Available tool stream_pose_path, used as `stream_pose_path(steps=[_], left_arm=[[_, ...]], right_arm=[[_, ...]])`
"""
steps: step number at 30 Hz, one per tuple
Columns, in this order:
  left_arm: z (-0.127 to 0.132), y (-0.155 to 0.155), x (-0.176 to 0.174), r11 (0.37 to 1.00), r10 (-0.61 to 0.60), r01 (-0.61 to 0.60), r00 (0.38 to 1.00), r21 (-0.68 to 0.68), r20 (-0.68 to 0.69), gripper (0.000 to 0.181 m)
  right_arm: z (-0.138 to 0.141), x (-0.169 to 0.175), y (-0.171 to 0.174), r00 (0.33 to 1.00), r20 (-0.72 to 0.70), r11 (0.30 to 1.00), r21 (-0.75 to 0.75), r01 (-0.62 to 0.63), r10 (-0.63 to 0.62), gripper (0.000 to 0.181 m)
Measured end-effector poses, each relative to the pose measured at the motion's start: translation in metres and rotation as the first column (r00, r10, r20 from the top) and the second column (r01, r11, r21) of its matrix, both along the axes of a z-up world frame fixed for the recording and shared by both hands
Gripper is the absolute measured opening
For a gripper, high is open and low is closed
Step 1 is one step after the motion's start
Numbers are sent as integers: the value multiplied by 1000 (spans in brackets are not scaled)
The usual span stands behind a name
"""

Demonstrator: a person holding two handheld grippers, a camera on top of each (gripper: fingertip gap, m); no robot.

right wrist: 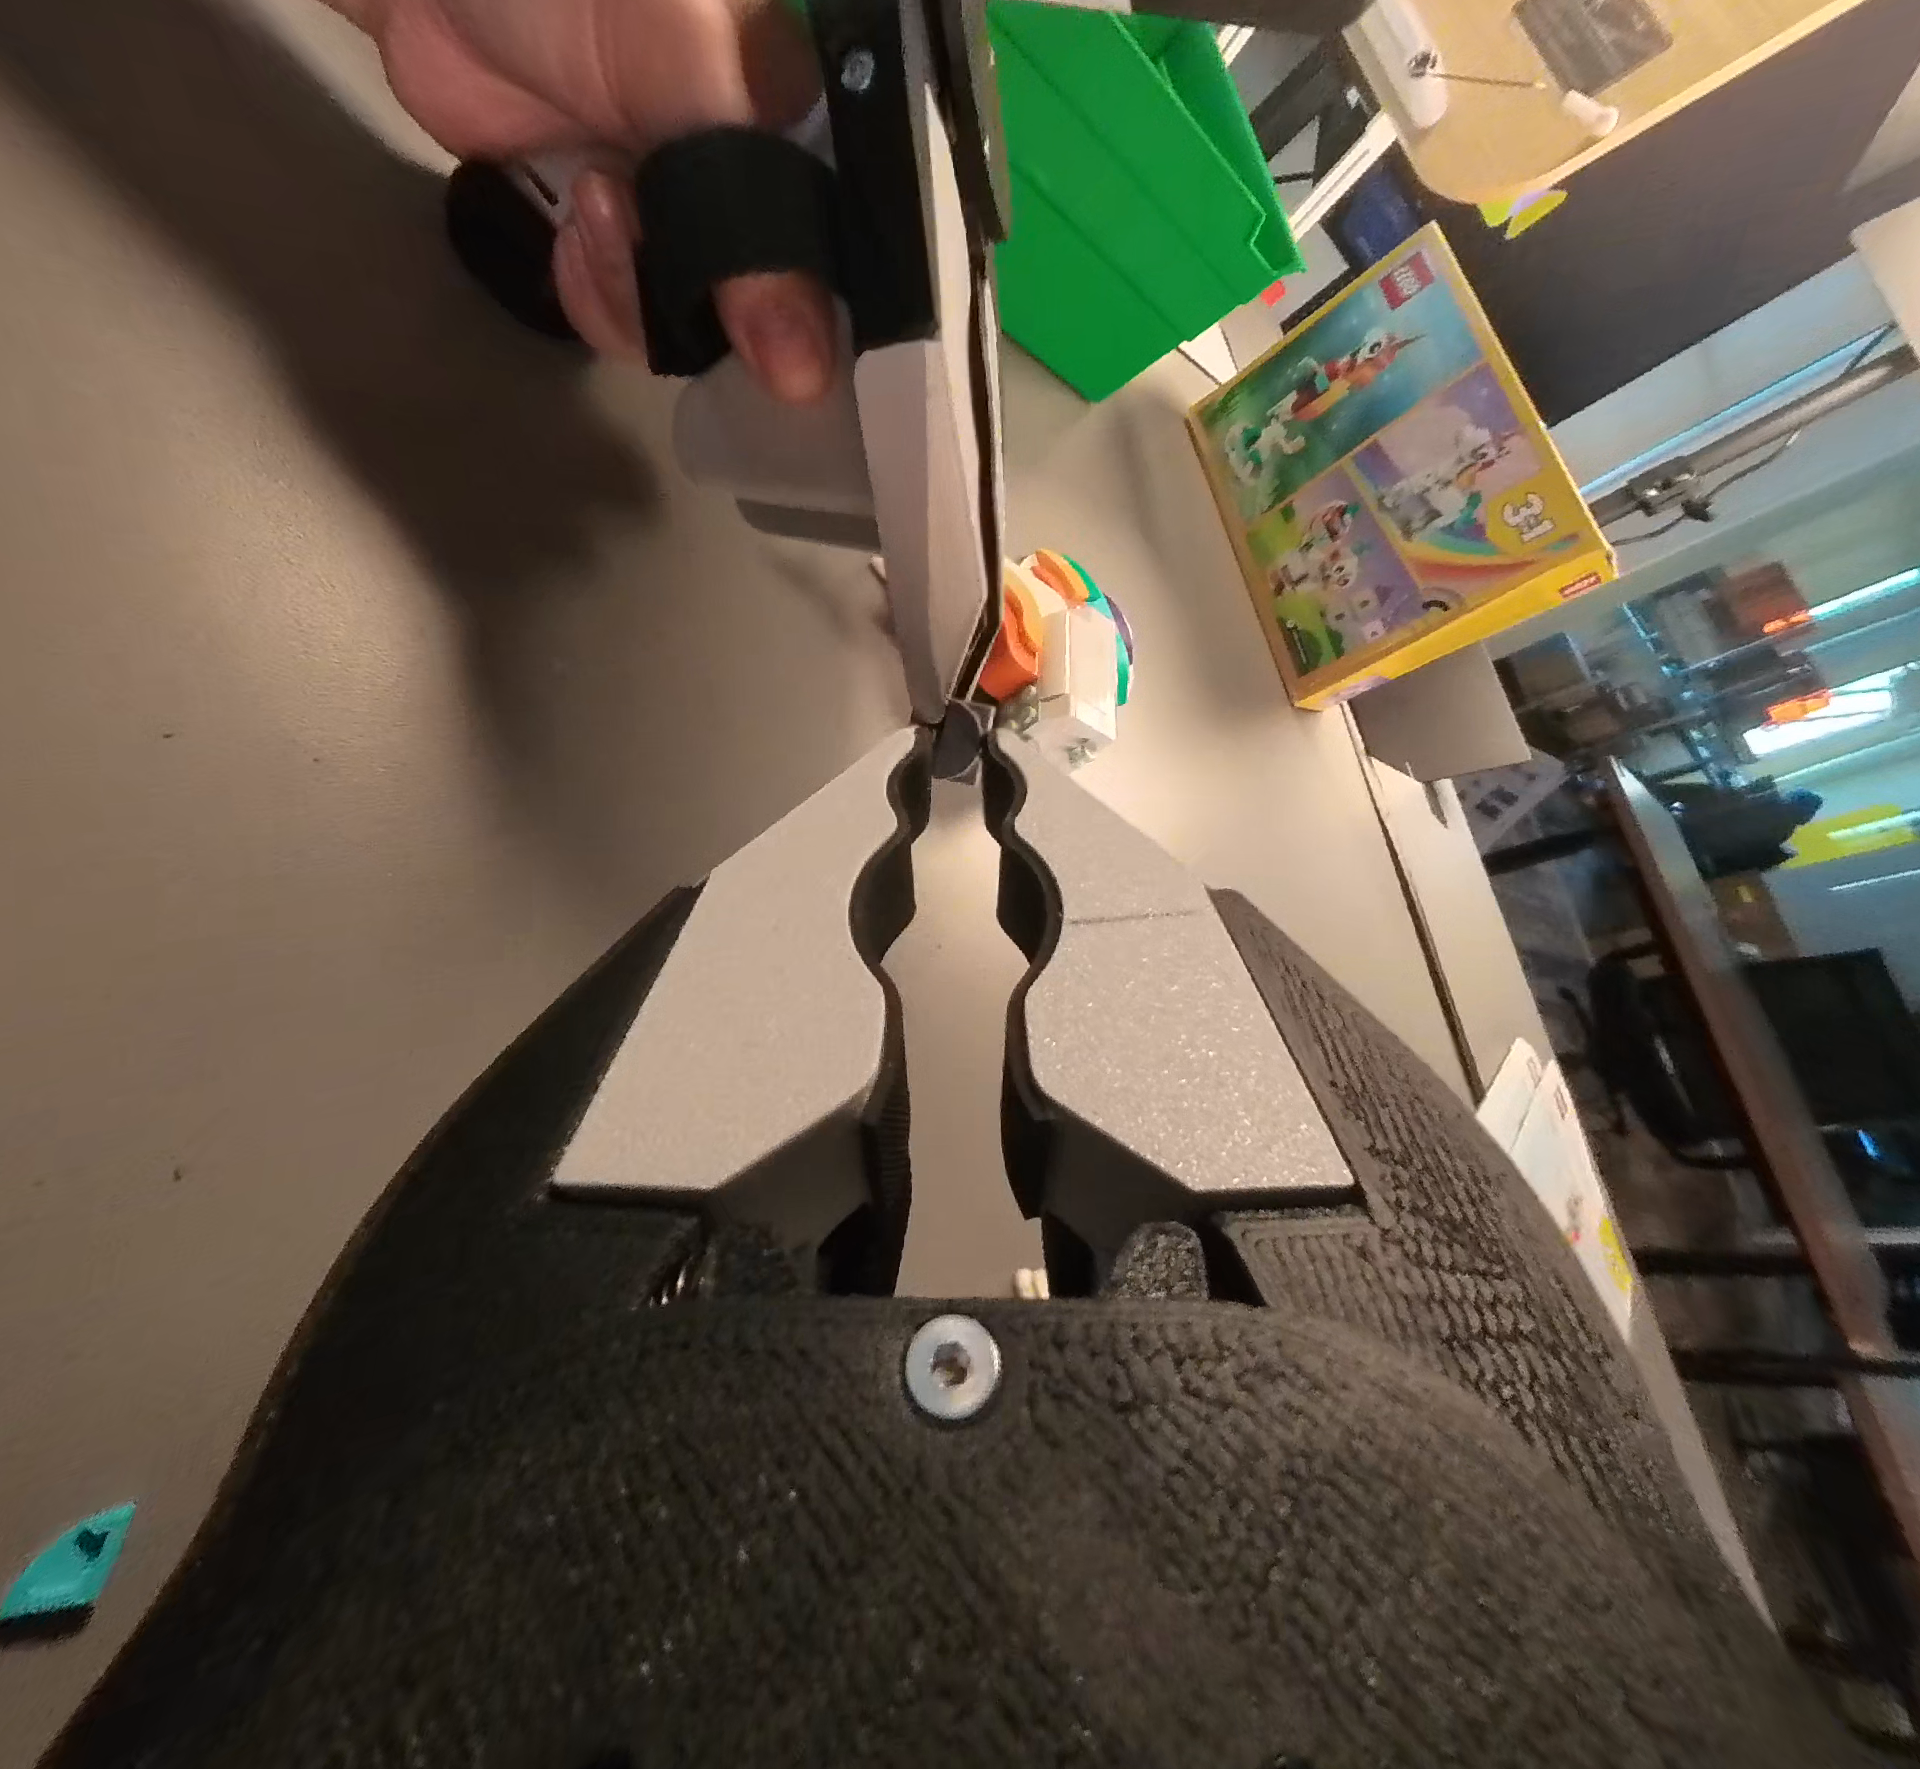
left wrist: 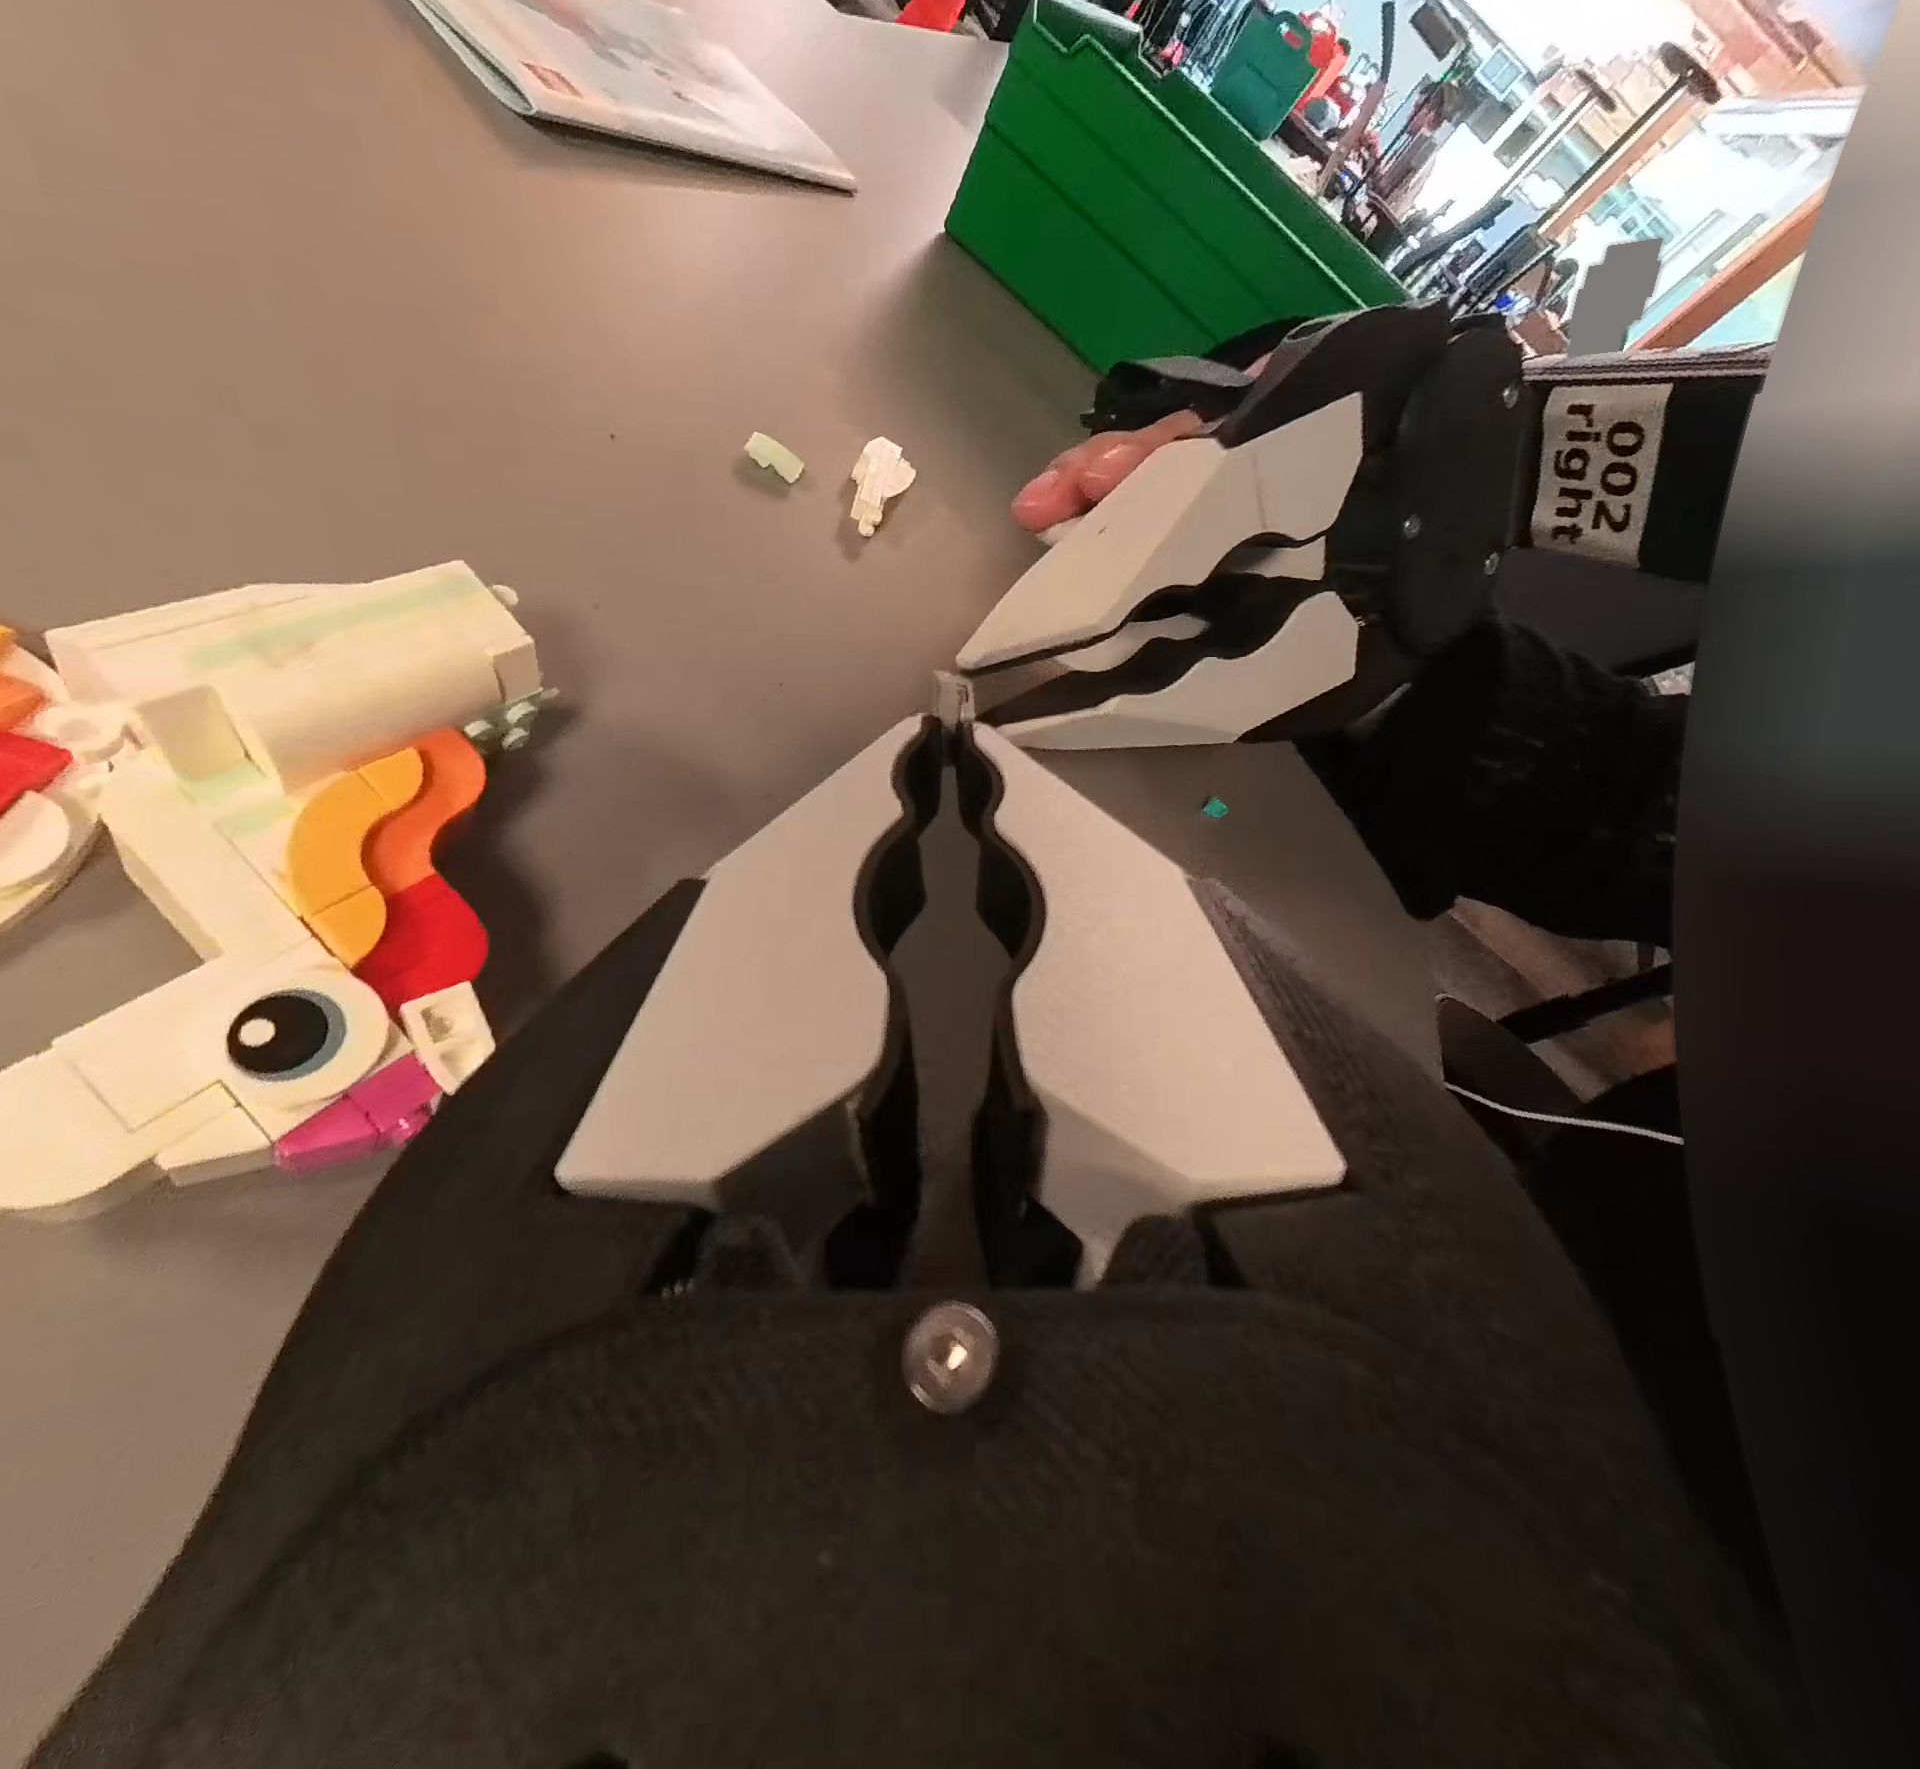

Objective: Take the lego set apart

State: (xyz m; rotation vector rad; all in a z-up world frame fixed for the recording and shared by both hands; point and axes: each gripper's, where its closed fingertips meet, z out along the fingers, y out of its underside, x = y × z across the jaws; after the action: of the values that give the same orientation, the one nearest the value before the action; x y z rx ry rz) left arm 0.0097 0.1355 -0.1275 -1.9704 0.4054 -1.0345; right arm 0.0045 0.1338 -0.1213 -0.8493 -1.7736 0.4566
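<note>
A white lego unicorn model point(left wrist: 260, 836) with an orange, yellow and red mane lies on the grey table at the left; it also shows in the right wrist view point(right wrist: 1060, 649) behind the fingertips. My left gripper point(left wrist: 951, 727) and my right gripper point(left wrist: 982, 693) meet tip to tip above the table. Both are shut on one small grey piece point(left wrist: 951, 693) held between them. In the right wrist view my right gripper point(right wrist: 951, 745) pinches that piece point(right wrist: 954, 753), and my left gripper point(right wrist: 958, 696) comes down onto it from above.
A pale green piece point(left wrist: 774, 457) and a white piece point(left wrist: 881, 483) lie loose on the table. A small teal piece point(left wrist: 1214, 806) lies near the edge. A green bin point(left wrist: 1143, 192), an instruction booklet point(left wrist: 582, 26) and the lego box point(right wrist: 1392, 472) stand farther back. Both grippers' tips are close together, under 4 cm apart.
</note>
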Motion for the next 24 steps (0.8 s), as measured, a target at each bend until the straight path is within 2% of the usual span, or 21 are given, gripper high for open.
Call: stream_pose_path(steps=[6,9,12,15,21,24], left_arm=[[-7,-1,0,1000,-6,4,999,-21,-50,2],[-11,-3,2,998,-27,24,998,-49,-60,2],[-14,-6,5,995,-55,51,997,-81,-49,2],[-15,-9,9,995,-80,75,993,-62,-89,2],[-17,-12,11,994,-89,101,968,37,-234,2],[-14,-12,11,994,-91,101,974,34,-208,2]], right_arm=[[-7,0,0,999,45,1000,-9,3,-3,10],[-12,3,1,997,76,995,97,-16,9,12],[-16,5,-3,993,113,977,204,-58,35,28],[-19,4,-9,989,139,967,243,-75,41,18],[-20,8,-10,984,176,979,190,-75,41,15],[-18,8,-9,986,165,988,142,-57,34,13]])
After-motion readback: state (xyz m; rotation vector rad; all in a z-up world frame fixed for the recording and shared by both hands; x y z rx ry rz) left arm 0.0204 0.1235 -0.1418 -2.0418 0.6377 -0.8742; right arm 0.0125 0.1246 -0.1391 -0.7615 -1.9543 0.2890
